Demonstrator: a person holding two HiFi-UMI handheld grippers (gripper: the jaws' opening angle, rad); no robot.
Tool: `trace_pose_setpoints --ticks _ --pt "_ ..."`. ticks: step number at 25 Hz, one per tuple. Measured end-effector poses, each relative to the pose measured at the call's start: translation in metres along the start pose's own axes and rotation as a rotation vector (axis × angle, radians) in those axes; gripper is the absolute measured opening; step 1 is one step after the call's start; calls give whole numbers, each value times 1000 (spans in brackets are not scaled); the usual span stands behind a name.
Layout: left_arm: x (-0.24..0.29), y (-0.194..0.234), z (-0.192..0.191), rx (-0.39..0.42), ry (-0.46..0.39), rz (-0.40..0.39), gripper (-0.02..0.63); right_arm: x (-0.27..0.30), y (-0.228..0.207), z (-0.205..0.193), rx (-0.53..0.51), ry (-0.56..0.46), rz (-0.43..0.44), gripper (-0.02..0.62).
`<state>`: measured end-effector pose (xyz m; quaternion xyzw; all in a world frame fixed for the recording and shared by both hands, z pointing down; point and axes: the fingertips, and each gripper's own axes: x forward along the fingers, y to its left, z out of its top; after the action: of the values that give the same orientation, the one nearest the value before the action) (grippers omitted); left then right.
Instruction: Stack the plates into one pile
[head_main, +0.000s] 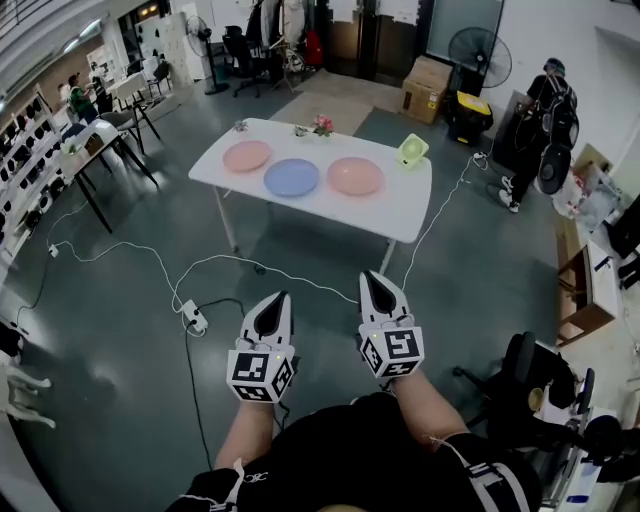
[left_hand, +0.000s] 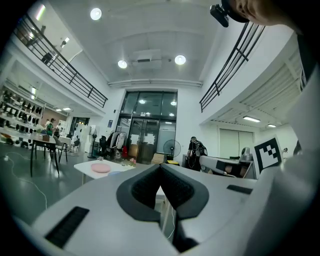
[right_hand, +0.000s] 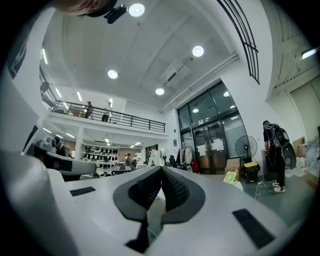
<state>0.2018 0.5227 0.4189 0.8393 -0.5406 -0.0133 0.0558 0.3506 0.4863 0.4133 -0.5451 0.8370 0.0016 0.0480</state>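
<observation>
Left tongs: My left tongs (head_main: 283, 297) are held level above the floor, low in the head view. Their jaws are pressed together with nothing between them. In the left gripper view the dark pads meet at the tip.

Right tongs: My right tongs (head_main: 369, 276) sit just beside the left pair, also level, with jaws pressed together and empty. Their tip reaches slightly further ahead than the left tip.

Tabletop: A white tabletop (head_main: 405, 215) stands well ahead of both tongs, across open floor, touching neither.

Plates: Three plates lie side by side in a row on the tabletop, none on top of another. The pink plate (head_main: 247, 155) is ahead and a little left of the left tongs. The blue plate (head_main: 292, 177) is straight ahead of the left tongs. The salmon plate (head_main: 355, 176) is straight ahead of the right tongs.

Left gripper view: The pink plate shows far off, left of the closed tip, with the edge of the blue plate beside it.

Other things on the tabletop: A small pale green object (head_main: 410, 150) sits beyond the salmon plate, ahead and right of the right tongs. Flowers (head_main: 322, 124) stand at the far edge, beyond the blue plate.

Floor: The floor (head_main: 120, 330) is grey. A white cable (head_main: 150, 255) trails across it between the tongs and the tabletop. A power strip (head_main: 193, 318) lies just left of the left tongs.

Room: A person (head_main: 545, 110) stands far ahead and right of the right tongs, near a standing fan (head_main: 480, 50) and a cardboard box (head_main: 427, 85).
</observation>
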Motion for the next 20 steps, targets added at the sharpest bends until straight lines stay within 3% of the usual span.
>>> trace_pose_setpoints --ticks 11,20 --pt "16 64 -1 26 -3 -20 12 55 22 -14 -6 -12 -37 15" --pt "139 130 -11 41 11 24 12 192 -38 -43 8 -18 -23 15"
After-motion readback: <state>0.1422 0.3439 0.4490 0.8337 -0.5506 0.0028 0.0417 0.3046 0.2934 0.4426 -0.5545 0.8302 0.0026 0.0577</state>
